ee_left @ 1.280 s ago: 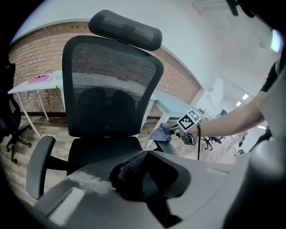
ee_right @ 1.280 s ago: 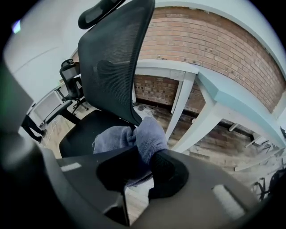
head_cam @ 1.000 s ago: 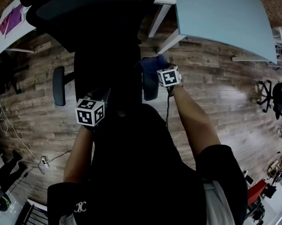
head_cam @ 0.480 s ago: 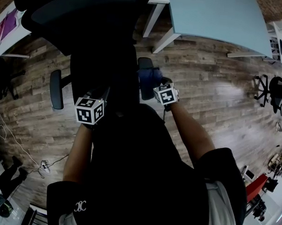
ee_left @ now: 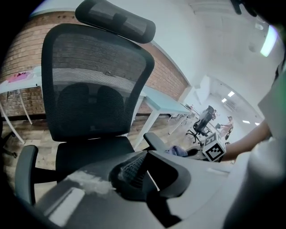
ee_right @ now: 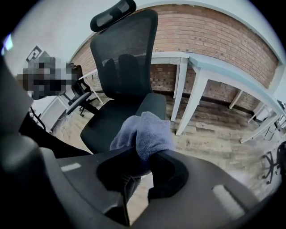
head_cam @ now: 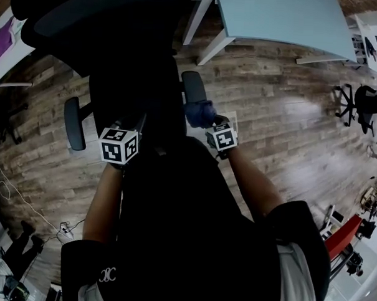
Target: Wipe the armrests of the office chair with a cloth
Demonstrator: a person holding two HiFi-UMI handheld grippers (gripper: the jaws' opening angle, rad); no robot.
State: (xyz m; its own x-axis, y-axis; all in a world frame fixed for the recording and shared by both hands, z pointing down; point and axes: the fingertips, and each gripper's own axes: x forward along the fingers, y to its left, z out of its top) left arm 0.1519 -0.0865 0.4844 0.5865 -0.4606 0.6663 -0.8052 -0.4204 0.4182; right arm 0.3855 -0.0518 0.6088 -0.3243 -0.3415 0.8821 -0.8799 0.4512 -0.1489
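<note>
Bulging beyond the right gripper's clamped fingers, the cloth overlies the armrest's end; left gripper closed, empty

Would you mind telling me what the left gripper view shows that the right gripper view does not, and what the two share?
Only the left gripper view shows the left gripper, jaws together with nothing between them, both armrests, and the right gripper seen from the side. Only the right gripper view shows that gripper's jaws clamped on the bunched blue cloth up close. Both show the office chair with its mesh back and headrest, the brick wall, the pale table and the cloth.
</note>
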